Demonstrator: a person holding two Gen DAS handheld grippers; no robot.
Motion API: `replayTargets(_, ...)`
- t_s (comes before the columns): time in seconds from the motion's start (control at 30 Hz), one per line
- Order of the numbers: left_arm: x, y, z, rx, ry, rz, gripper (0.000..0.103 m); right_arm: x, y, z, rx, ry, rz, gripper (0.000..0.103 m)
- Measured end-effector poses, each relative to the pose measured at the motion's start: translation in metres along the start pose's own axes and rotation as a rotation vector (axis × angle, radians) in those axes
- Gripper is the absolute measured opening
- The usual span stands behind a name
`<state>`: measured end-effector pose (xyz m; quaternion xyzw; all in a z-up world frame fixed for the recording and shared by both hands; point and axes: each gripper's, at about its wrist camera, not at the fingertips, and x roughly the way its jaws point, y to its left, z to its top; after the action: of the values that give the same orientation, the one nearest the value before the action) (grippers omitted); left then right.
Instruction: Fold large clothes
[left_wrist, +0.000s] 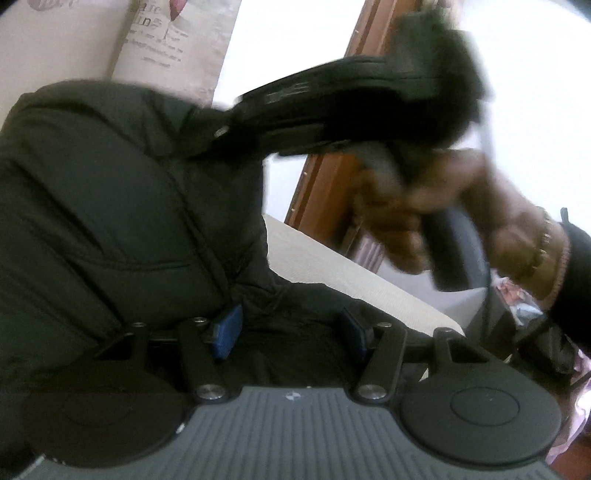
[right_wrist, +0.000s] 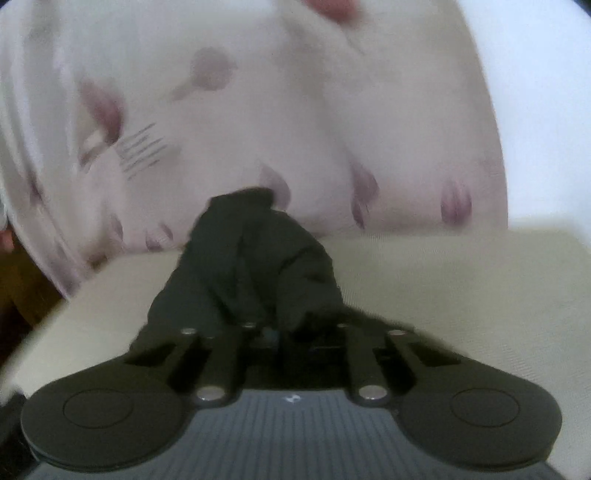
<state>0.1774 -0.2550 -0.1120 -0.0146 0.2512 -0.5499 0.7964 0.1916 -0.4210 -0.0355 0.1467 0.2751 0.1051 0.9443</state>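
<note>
One black padded jacket (left_wrist: 110, 206), bulked up over the cream bed surface (left_wrist: 332, 273) and rising to the left of and beyond the left gripper (left_wrist: 291, 332). Jaws of the left gripper wide, blue pads (left_wrist: 229, 328) parted, jacket hem lying between and under them but not pinched. Right gripper (right_wrist: 295, 328) seen from the left wrist view high above the jacket, clamped on a jacket end, likely a sleeve or corner, with that strip stretched from the jacket bulk up and to the right. In the right wrist view, jaws drawn narrow with a wad of black fabric (right_wrist: 251, 258) bunched between and beyond them, bed below, floral curtain (right_wrist: 221, 110) behind. Long axis of the lifted strip running from jacket body toward the right gripper, so right hand (left_wrist: 406, 214) nearer the held end, left nearer the hem. Count: one jacket, two grippers, one hand visible. Coming move probably a fold-over of the lifted end onto the body; judgement only.
</note>
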Motion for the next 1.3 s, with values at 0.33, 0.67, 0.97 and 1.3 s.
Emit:
replayTargets(0.33, 0.002, -0.004, -0.007, -0.03, 0.007, -0.057, 0.062, -0.031, -0.053, -0.063, 0.174, -0.087, -0.084, 0.007)
replayTargets(0.67, -0.074, -0.017, 0.021, 0.005, -0.08, -0.04, 0.093, 0.014, -0.104, -0.12, 0.508, -0.102, 0.075, 0.007)
replayTargets(0.97, -0.122, 0.099, 0.026, -0.289, -0.026, 0.225, 0.103, 0.017, -0.092, -0.115, 0.398, -0.051, 0.044, 0.007)
replayTargets(1.3, -0.141, 0.104, -0.007, -0.301, 0.066, 0.194, 0.102, 0.033, -0.058, -0.111, 0.336, -0.006, 0.087, 0.007)
